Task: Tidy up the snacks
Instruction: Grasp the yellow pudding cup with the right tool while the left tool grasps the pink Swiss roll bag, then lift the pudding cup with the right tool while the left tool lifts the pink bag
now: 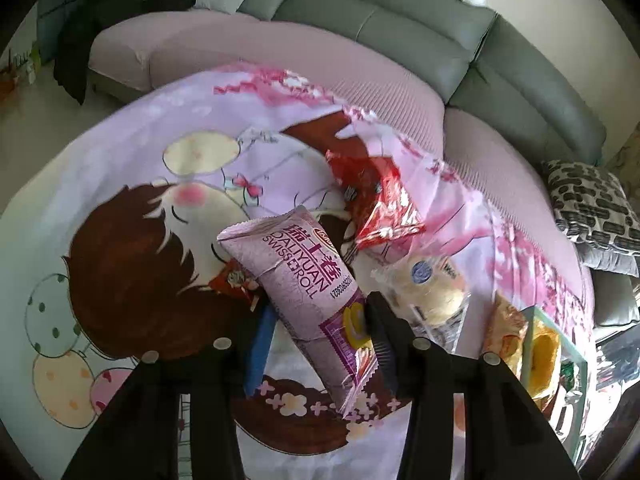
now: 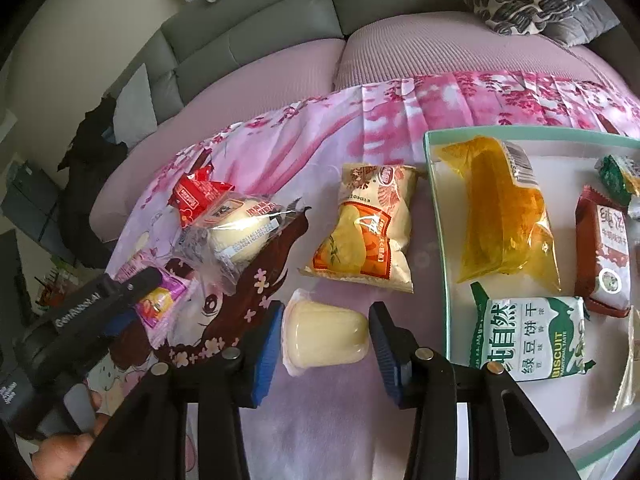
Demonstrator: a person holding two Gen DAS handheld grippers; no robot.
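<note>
Lifting the Swiss roll packet (image 1: 298,276) with the left gripper (image 1: 320,332), while the right gripper (image 2: 326,340) brackets the jelly cup (image 2: 326,330).

Left jaws clamp the purple packet near its lower end; carry it level toward the tray (image 2: 434,184) so it does not swing. Right pads stand just beside the cup lying on the cloth (image 2: 360,420); whether they press it I cannot tell. Tray: at least four packets. On the cloth: one cup, one potato-crisp bag (image 2: 368,228), one clear-wrapped bun (image 2: 236,236), one red packet (image 2: 196,194).

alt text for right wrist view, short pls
The right tool straddles a pale jelly cup lying on a pink cartoon cloth, fingers not yet touching it. To its right a glass tray holds packaged snacks; more packets lie loose at left.
</note>
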